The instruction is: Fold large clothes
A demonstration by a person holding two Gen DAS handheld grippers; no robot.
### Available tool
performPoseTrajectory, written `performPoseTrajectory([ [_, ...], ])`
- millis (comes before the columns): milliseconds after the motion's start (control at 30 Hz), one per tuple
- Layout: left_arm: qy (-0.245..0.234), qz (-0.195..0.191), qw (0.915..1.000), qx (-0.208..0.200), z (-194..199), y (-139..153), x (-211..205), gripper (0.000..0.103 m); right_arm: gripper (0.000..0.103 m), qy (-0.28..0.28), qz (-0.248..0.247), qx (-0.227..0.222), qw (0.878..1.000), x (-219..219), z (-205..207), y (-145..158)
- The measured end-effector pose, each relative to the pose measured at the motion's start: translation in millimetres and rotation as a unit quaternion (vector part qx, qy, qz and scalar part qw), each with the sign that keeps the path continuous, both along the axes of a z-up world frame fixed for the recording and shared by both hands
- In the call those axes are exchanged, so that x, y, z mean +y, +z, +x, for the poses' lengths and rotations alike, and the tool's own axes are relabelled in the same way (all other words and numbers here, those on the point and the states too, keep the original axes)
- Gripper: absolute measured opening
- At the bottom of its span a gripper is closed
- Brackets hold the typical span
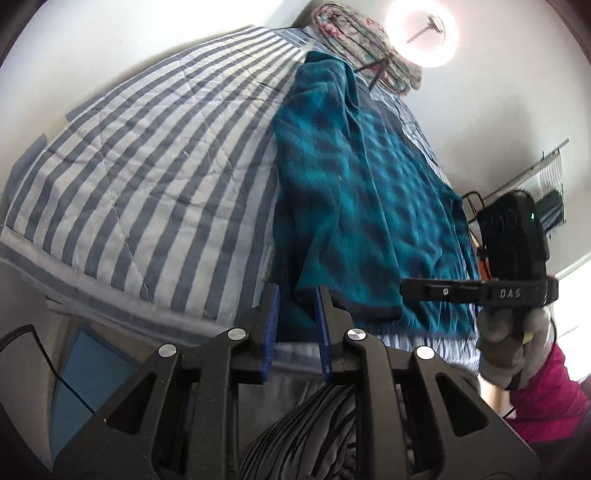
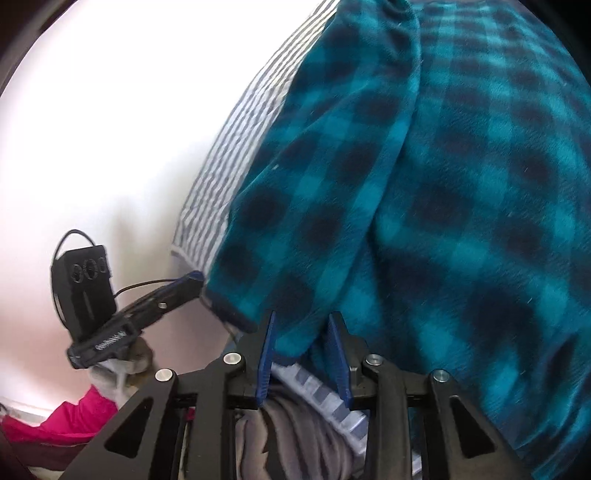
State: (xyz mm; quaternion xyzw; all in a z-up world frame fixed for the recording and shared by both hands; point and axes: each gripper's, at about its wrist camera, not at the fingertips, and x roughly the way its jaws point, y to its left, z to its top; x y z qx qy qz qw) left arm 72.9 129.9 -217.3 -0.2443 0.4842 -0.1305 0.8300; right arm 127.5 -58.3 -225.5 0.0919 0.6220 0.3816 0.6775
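A teal and navy checked fleece garment [image 1: 365,184] lies along the striped quilt [image 1: 147,166] of a bed, its near hem at the bed's edge. My left gripper [image 1: 297,291] is open, its blue pads [image 1: 271,325] on either side of the hem's left corner. My right gripper [image 2: 303,317] is open too, with a fold of the garment [image 2: 424,192] hanging between its pads [image 2: 338,350]. The right gripper also shows in the left wrist view [image 1: 417,288] at the garment's right side. The left gripper shows in the right wrist view [image 2: 192,277] at the hem's left corner.
A folded floral blanket [image 1: 362,40] lies at the head of the bed beside a ring light [image 1: 423,31]. The person's grey striped trousers [image 1: 317,432] and pink top [image 1: 546,402] are close below the grippers. A rack [image 1: 532,184] stands against the right wall.
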Motion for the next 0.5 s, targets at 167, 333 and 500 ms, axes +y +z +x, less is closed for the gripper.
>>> performPoseTrajectory([
  [167, -0.025, 0.067, 0.9972, -0.021, -5.7, -0.5, -19.7, 0.017, 0.014, 0.005, -0.012, 0.027, 1.0, 11.9, -10.2, -21.6],
  [333, -0.033, 0.106, 0.9925, -0.052, -3.1, 1.4, -31.0, 0.002, 0.003, -0.008, 0.01, 0.034, 0.999, 13.7, -11.3, -17.9],
  [500, -0.02, 0.105, 0.9909, -0.082, -18.3, 22.1, -24.3, 0.0, 0.002, -0.006, 0.033, 0.024, 0.999, -0.6, -16.9, 10.3],
])
